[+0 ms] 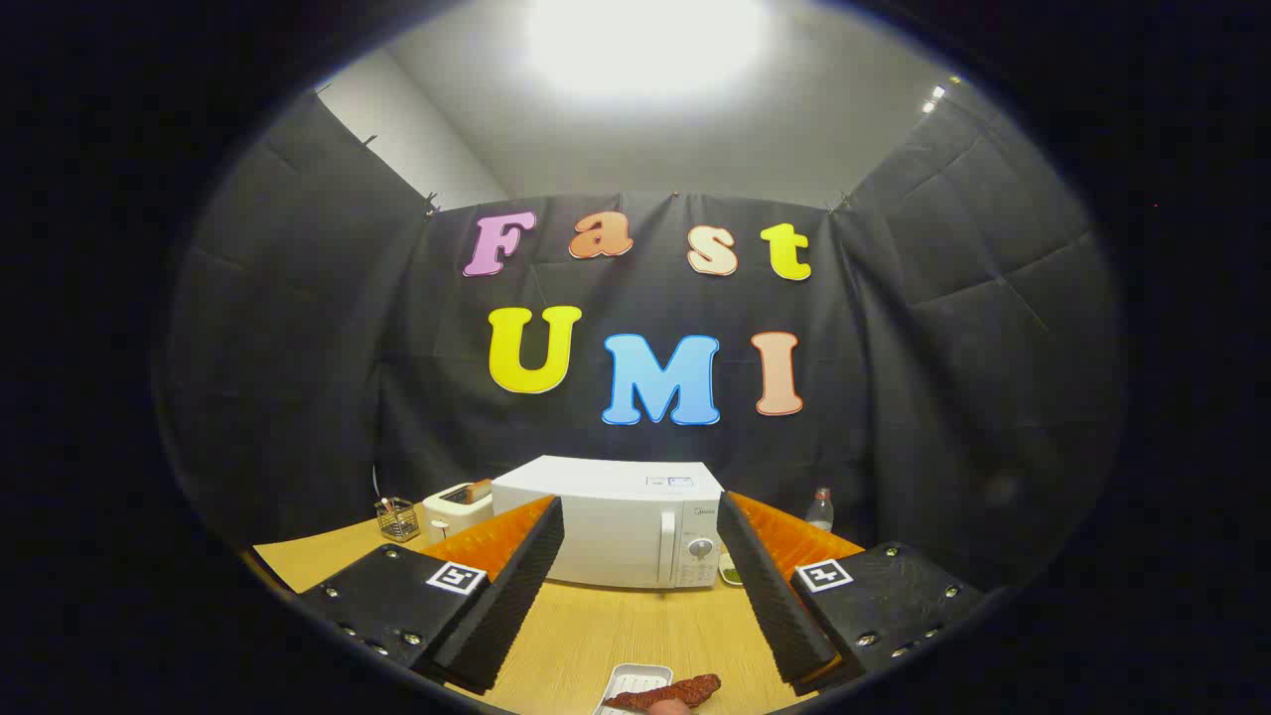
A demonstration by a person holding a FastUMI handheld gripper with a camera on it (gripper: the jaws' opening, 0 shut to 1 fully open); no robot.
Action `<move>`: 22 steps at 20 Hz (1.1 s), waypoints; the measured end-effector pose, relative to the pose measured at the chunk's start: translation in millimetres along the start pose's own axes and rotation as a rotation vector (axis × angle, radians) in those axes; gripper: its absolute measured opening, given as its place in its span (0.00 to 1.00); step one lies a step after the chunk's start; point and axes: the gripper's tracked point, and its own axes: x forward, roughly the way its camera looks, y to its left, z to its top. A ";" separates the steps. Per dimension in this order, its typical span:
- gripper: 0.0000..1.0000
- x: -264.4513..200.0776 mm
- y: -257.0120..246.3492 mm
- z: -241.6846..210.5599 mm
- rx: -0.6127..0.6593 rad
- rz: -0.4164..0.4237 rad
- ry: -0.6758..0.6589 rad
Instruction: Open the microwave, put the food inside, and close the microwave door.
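Note:
A white microwave [621, 536] stands on the wooden table [616, 636], well beyond my fingers, with its door shut and its handle and dial on the right side. My gripper [640, 576] is open, its two fingers spread wide with nothing between them. Close below and between the fingers lies a white tray [628, 685] with a reddish-brown piece of food [675, 692] across its near end.
Left of the microwave sit a white toaster [457, 508] and a small wire basket [397, 517]. To its right stands a clear bottle [820, 508], with a small greenish item [730, 571] beside the microwave's right corner. Black cloth walls close in the table.

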 end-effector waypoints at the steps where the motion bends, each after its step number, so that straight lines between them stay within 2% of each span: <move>1: 0.98 -0.4 1.1 0.2 0.002 0.003 0.000; 22: 0.98 17.2 -14.7 -4.2 0.029 -0.043 -0.003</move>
